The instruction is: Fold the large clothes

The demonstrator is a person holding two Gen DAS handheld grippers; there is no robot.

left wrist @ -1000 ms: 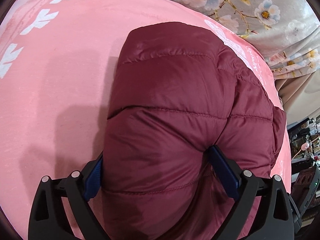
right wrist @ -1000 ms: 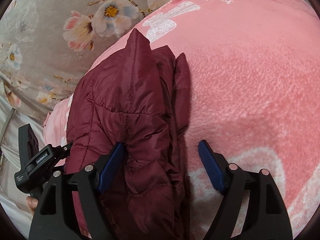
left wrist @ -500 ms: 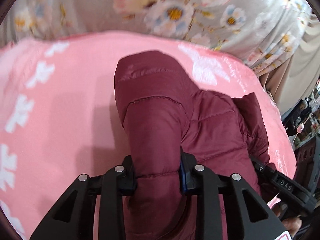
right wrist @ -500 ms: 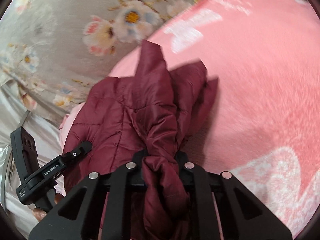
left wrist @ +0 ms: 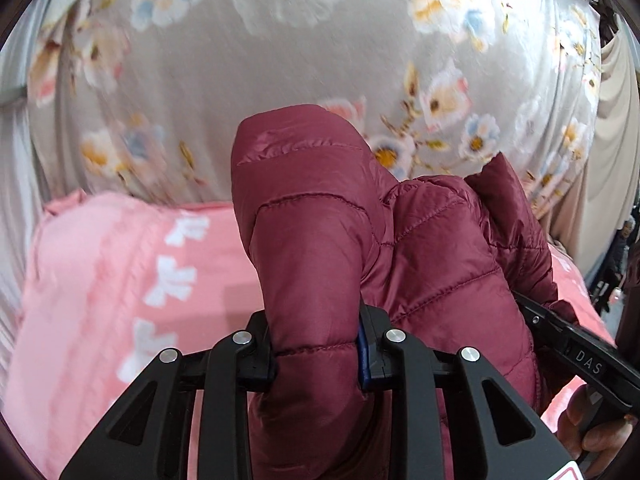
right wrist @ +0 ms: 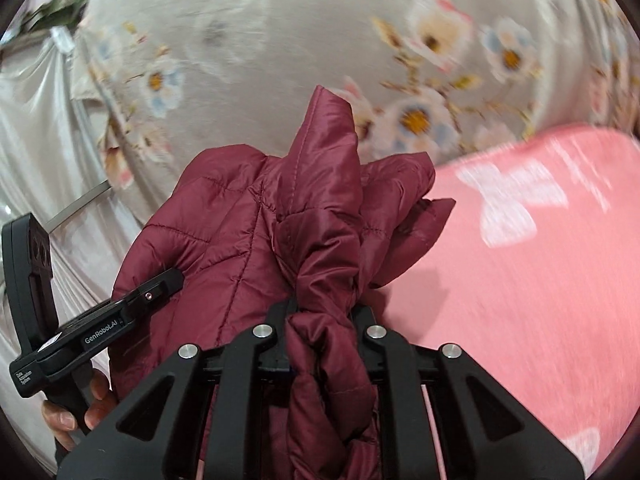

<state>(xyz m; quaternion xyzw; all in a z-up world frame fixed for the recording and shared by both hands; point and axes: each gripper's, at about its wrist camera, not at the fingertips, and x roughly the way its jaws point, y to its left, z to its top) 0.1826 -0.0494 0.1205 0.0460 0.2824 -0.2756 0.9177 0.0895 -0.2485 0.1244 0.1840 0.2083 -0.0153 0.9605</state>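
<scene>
A maroon quilted puffer jacket (left wrist: pixel 432 248) is bunched between both grippers and held above the pink blanket (left wrist: pixel 120 280). My left gripper (left wrist: pixel 318 344) is shut on a thick padded fold of the jacket. My right gripper (right wrist: pixel 324 340) is shut on a crumpled edge of the same jacket (right wrist: pixel 248 232). The right gripper also shows at the right edge of the left wrist view (left wrist: pixel 576 352), and the left gripper at the left edge of the right wrist view (right wrist: pixel 100 320). The lower part of the jacket is hidden behind the gripper frames.
A grey floral sheet (left wrist: pixel 320 40) hangs behind the bed, also seen in the right wrist view (right wrist: pixel 280 40). The pink blanket with white prints (right wrist: pixel 540 280) lies below. Beige curtain (left wrist: pixel 616 140) and clutter stand at the far right.
Both grippers closed on the jacket, then lifted it off the blanket; the views tilted up toward the floral sheet, and the jacket now hangs bunched between the grippers.
</scene>
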